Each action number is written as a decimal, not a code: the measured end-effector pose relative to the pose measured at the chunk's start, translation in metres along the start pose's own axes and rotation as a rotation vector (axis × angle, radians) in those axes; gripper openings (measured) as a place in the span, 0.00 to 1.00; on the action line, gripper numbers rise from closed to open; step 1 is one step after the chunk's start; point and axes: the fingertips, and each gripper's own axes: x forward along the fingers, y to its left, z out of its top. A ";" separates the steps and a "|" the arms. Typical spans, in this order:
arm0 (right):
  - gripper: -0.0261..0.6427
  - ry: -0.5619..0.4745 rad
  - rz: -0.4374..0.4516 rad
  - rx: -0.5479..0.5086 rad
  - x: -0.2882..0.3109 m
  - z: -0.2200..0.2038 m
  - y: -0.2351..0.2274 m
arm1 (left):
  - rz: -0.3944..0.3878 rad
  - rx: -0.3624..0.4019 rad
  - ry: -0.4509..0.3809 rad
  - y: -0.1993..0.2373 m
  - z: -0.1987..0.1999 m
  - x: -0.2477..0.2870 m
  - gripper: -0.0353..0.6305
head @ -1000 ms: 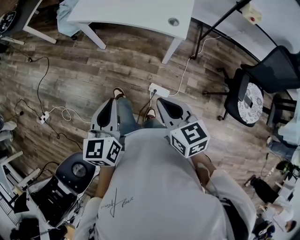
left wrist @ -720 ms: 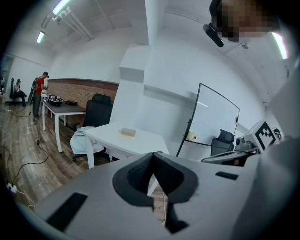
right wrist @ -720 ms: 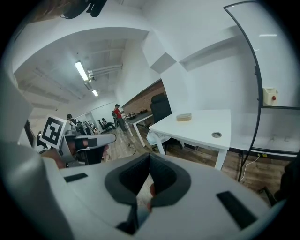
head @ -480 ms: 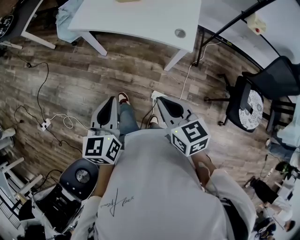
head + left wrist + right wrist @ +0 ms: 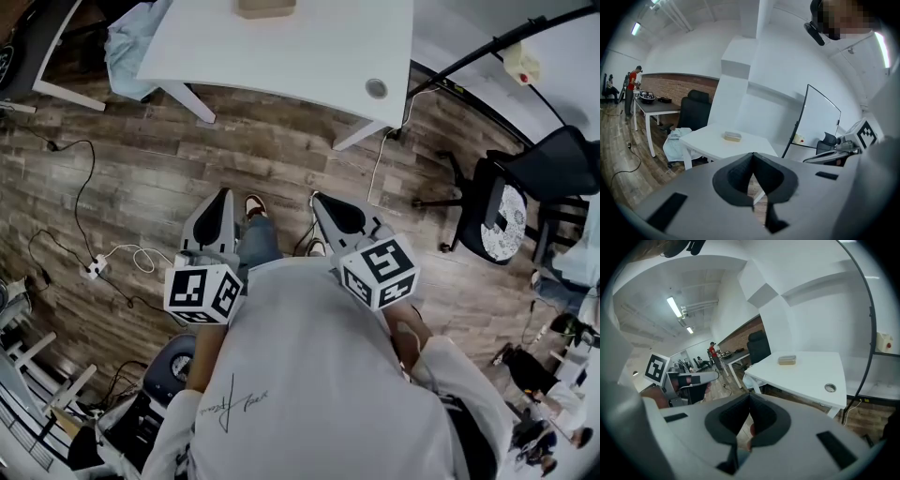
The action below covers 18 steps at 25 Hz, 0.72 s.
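Left gripper (image 5: 222, 199): jaws closed tip to tip in the left gripper view (image 5: 752, 157), nothing gripped between them. Right gripper (image 5: 321, 201): same in the right gripper view (image 5: 749, 397), tips pressed together, nothing held.

Both grippers are held close in front of the person's torso, side by side but apart, tips pointed away over the wooden floor (image 5: 234, 141). A shoe (image 5: 253, 203) and a jeans leg (image 5: 255, 239) are seen between them. Marker cubes are seen at the near ends: left cube (image 5: 203, 293), right cube (image 5: 379, 272).

A white table (image 5: 281, 56) stands at the far side, well apart from both grippers and straight ahead of them. A small tan box (image 5: 265, 7) lies on its far part, cut off by the frame edge in the head view. The box is also seen on the table in the left gripper view (image 5: 733, 136) and the right gripper view (image 5: 787, 360). A round cable grommet (image 5: 376, 89) is set in the table's near right corner.

A pale cloth (image 5: 127, 52) is draped at the table's left end. A black office chair (image 5: 497, 211) stands at the right. A white power strip (image 5: 91, 270) with cables lies on the floor at the left.
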 end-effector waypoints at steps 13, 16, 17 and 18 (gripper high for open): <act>0.05 0.008 -0.029 -0.073 0.094 0.057 0.037 | -0.074 0.003 -0.004 0.092 0.045 0.027 0.06; 0.05 0.006 -0.044 -0.095 0.110 0.066 0.043 | -0.081 0.002 -0.012 0.110 0.052 0.029 0.06; 0.05 0.005 -0.048 -0.100 0.114 0.068 0.045 | -0.083 0.002 -0.013 0.115 0.054 0.030 0.06; 0.05 0.004 -0.052 -0.103 0.117 0.070 0.046 | -0.085 0.002 -0.014 0.119 0.055 0.031 0.06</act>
